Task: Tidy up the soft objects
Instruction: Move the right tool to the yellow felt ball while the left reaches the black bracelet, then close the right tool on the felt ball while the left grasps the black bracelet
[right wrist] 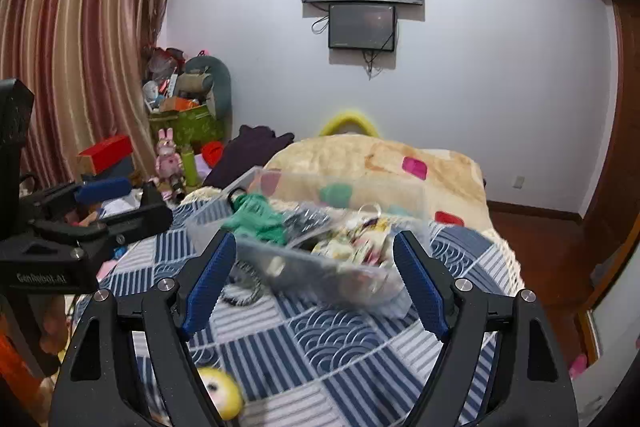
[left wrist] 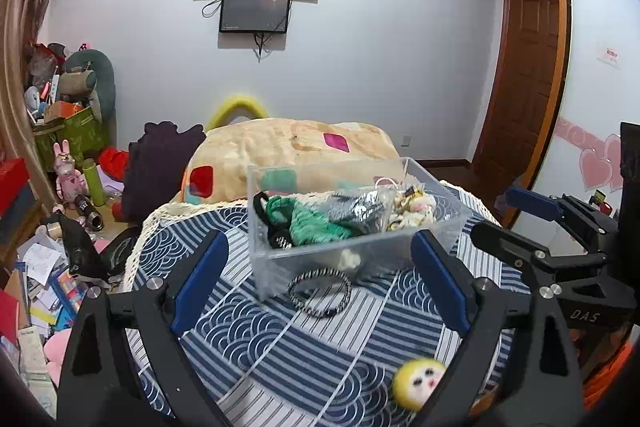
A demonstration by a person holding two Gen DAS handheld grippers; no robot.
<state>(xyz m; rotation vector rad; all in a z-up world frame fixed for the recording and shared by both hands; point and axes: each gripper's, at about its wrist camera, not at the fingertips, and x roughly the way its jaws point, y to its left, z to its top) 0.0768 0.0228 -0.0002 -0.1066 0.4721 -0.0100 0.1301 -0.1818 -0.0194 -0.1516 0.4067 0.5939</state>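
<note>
A clear plastic box (left wrist: 440, 227) stands on the blue patterned tablecloth (left wrist: 280, 339). It holds a green knit piece (left wrist: 312, 223), a silver pouch (left wrist: 360, 209) and small plush charms (left wrist: 414, 211). A black-and-white striped hair band (left wrist: 320, 291) lies just in front of the box. A yellow plush face ball (left wrist: 418, 383) lies near me. My left gripper (left wrist: 320, 267) is open and empty, with the band and the box front between its jaws. My right gripper (right wrist: 316, 275) is open and empty before the box (right wrist: 280, 263); the ball (right wrist: 222, 391) shows at its lower left.
A beige blanket (left wrist: 288, 147) covers the bed behind the table. Toys, boxes and papers (left wrist: 48, 267) clutter the floor at left. A wooden door (left wrist: 520, 75) stands at right. The other gripper shows at the right edge of the left wrist view (left wrist: 560, 251).
</note>
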